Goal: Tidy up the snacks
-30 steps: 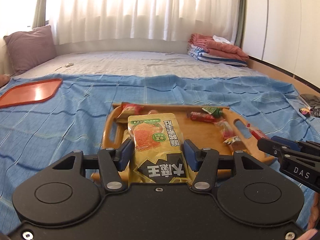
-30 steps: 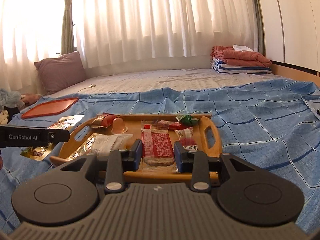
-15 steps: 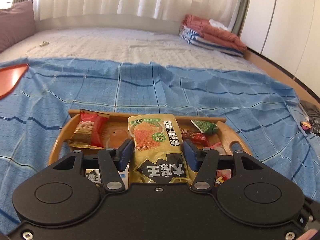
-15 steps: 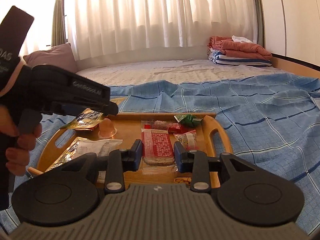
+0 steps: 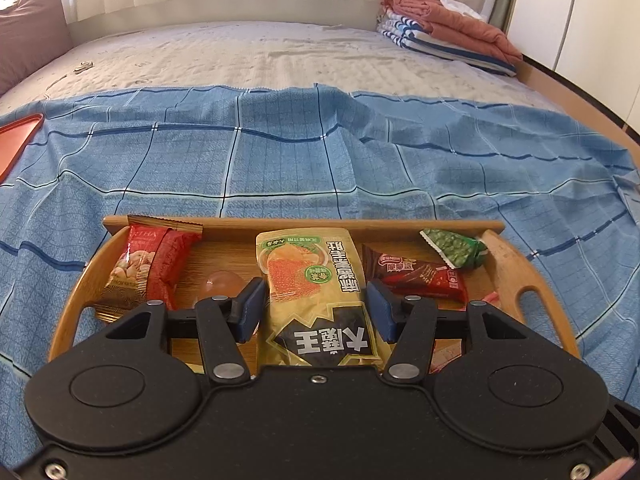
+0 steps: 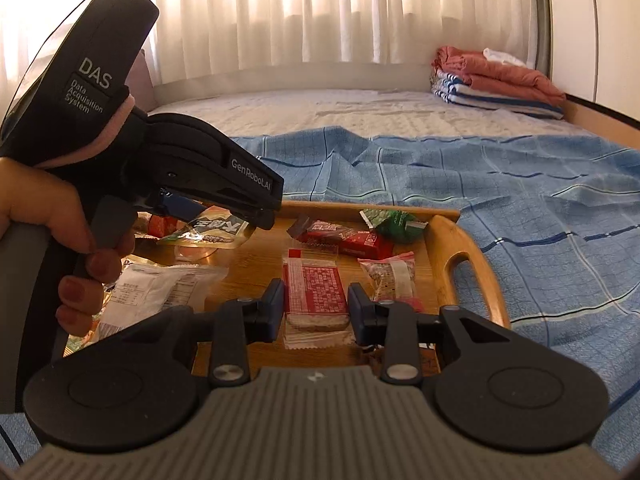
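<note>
Left gripper clenches the yellow snack pouch at frame centre; right gripper clenches a red-printed packet. Best to lower each onto bare wood of the wooden tray — clear of the packets already there — before letting go.

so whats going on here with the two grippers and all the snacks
A person is sorting snacks into a wooden tray on a bed with a blue sheet. The left hand-held gripper holds a yellow pouch over the tray, and the right hand-held gripper holds a red-and-white packet there too. A peanut pack, a green pack and a red bar already lie in the tray.
</note>
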### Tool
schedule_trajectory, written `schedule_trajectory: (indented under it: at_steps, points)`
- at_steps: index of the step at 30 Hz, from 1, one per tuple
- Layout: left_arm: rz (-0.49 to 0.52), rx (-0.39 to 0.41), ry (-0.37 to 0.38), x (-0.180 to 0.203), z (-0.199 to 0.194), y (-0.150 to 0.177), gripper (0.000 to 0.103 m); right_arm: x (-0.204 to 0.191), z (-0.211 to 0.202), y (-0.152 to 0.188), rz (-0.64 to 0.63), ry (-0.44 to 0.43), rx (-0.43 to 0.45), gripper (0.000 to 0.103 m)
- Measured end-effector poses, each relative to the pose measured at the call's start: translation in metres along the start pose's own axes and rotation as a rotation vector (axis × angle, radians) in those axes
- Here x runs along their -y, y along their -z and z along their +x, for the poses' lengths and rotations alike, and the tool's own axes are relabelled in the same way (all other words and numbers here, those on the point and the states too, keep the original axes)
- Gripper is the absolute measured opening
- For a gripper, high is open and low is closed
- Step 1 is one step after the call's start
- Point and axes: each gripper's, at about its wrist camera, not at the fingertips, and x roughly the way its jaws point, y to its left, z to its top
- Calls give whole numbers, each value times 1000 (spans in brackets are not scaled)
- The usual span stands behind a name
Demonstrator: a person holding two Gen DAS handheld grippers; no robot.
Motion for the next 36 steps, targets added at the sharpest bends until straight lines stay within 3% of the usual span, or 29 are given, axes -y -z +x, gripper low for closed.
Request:
schedule_trajectory:
  at_steps: [20,25,28,29,32,36]
  points:
    - [7,-27,-27,-2,29,7,55,1,29,2,36,58,-59,39]
    - [-1,-25,-12,-3,29,7,64,4,35,3,60,31,-66,40]
    - [-14,-29,4,-3,27,7,77,4,33,4,70,28,-59,46]
    - [-20,-27,9,-3,25,8,79,4,32,4,72,27,-60,57]
    - [-11,-14,9,-2,15,8,83,5,25,3,81,19,-46,67]
    - [27,19,15,1,-7,11,89,4,13,-1,73,15,-35,68]
